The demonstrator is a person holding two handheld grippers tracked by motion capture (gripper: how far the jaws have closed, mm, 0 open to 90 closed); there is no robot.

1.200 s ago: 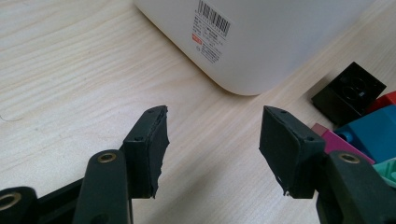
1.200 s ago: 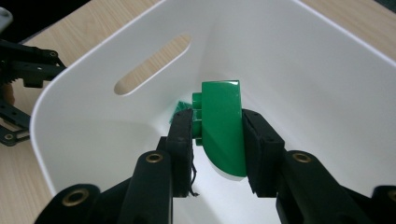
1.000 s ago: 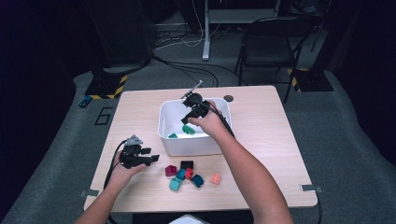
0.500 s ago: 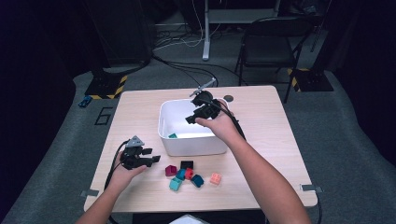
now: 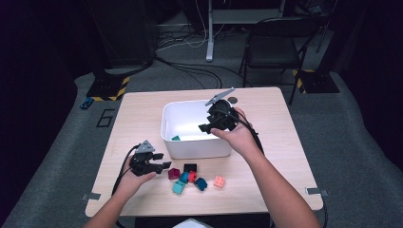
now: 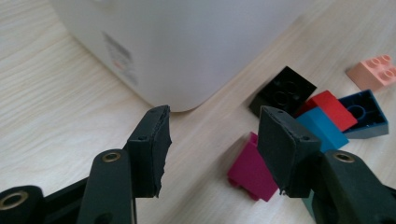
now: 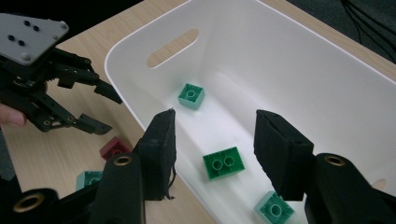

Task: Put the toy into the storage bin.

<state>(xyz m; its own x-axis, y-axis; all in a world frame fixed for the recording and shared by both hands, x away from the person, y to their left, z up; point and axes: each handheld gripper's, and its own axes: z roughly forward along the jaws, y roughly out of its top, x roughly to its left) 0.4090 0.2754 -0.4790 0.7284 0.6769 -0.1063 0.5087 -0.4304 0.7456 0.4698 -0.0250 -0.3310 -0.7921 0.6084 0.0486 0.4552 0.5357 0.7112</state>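
Observation:
Above the right end of the white bin [image 5: 195,147] hangs my right gripper [image 5: 205,128], open; its jaws have just been opening, with nothing between them. Below it in the bin [image 7: 280,56] lie a green brick [image 7: 224,162] and two mint bricks [image 7: 191,95]. My left gripper [image 5: 161,166] is low over the table, left of a cluster of bricks. It is open, its jaws have just been closing a little, and the gap is bare. In the left gripper view a magenta brick [image 6: 252,170] lies just beyond the left gripper [image 6: 212,140].
The cluster in front of the bin holds black [image 5: 190,167], red [image 5: 192,176], teal [image 5: 179,187], blue [image 5: 200,184] and salmon [image 5: 219,181] bricks. Bare tabletop [image 5: 138,118] lies left of the bin. A chair [image 5: 271,52] and cables stand beyond the table.
The right gripper has lifted out of the bin and drawn toward its right end, jaws wider. The left gripper has edged right toward the bricks.

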